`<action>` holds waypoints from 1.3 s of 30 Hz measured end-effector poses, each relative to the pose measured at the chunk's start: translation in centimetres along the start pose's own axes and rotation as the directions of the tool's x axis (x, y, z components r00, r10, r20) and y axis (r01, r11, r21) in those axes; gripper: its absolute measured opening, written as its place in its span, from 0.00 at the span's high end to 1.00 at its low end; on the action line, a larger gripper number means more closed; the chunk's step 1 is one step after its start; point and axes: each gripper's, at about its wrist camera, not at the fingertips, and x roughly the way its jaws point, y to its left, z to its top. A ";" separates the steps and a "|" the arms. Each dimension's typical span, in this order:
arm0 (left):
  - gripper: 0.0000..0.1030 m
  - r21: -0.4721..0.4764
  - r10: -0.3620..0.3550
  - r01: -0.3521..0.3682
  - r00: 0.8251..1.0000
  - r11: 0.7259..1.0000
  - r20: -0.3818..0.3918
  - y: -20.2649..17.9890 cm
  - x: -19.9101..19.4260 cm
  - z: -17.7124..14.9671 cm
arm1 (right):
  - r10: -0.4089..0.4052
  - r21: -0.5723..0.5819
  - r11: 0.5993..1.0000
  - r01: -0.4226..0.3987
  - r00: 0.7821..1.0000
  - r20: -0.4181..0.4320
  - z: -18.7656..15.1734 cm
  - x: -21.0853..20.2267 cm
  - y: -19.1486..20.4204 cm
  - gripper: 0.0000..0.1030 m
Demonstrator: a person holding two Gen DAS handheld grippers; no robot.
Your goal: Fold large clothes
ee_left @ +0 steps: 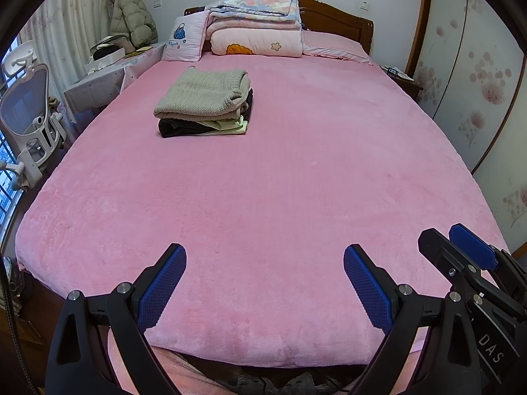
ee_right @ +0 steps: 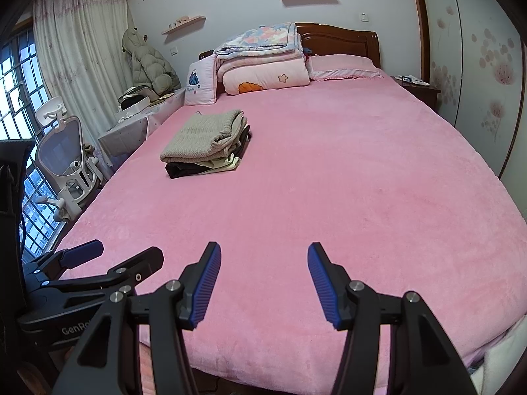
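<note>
While both tools are held above the near edge of the bed, the left gripper [ee_left: 265, 283] is seen with its blue pads spread wide and nothing between them. Just beside it, the right gripper [ee_right: 263, 284] is likewise parted, with only bare blanket visible in the gap. Neither tool is seen touching the pink blanket [ee_left: 280, 181], which is spread flat across the whole mattress. Farther up, on the left half of the bed, a stack of folded clothes [ee_left: 204, 105] is found: a beige knitted sweater [ee_right: 206, 135] is laid on top, with a pale green piece and a black one beneath it. Well beyond the stack, folded quilts [ee_left: 255, 23] and a small pink cushion [ee_right: 201, 82] are piled against the wooden headboard [ee_right: 342, 41]. At the left side of the bed, a white office chair [ee_right: 66, 161] is placed before the barred window, and a puffer coat [ee_left: 131, 13] is hung by the curtain.
</note>
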 end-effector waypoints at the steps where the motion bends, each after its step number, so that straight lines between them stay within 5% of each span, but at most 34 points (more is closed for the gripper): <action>1: 0.07 0.000 0.000 0.000 1.000 1.000 0.000 0.0 0.0 0.0 | 0.000 0.000 1.000 0.000 1.000 0.000 0.0 0.0 0.0 0.47; 39: 0.07 0.015 0.011 -0.011 1.000 1.000 -0.008 -0.1 -0.1 -0.4 | -0.034 -0.003 0.999 0.034 0.999 0.018 0.1 -0.5 0.7 0.46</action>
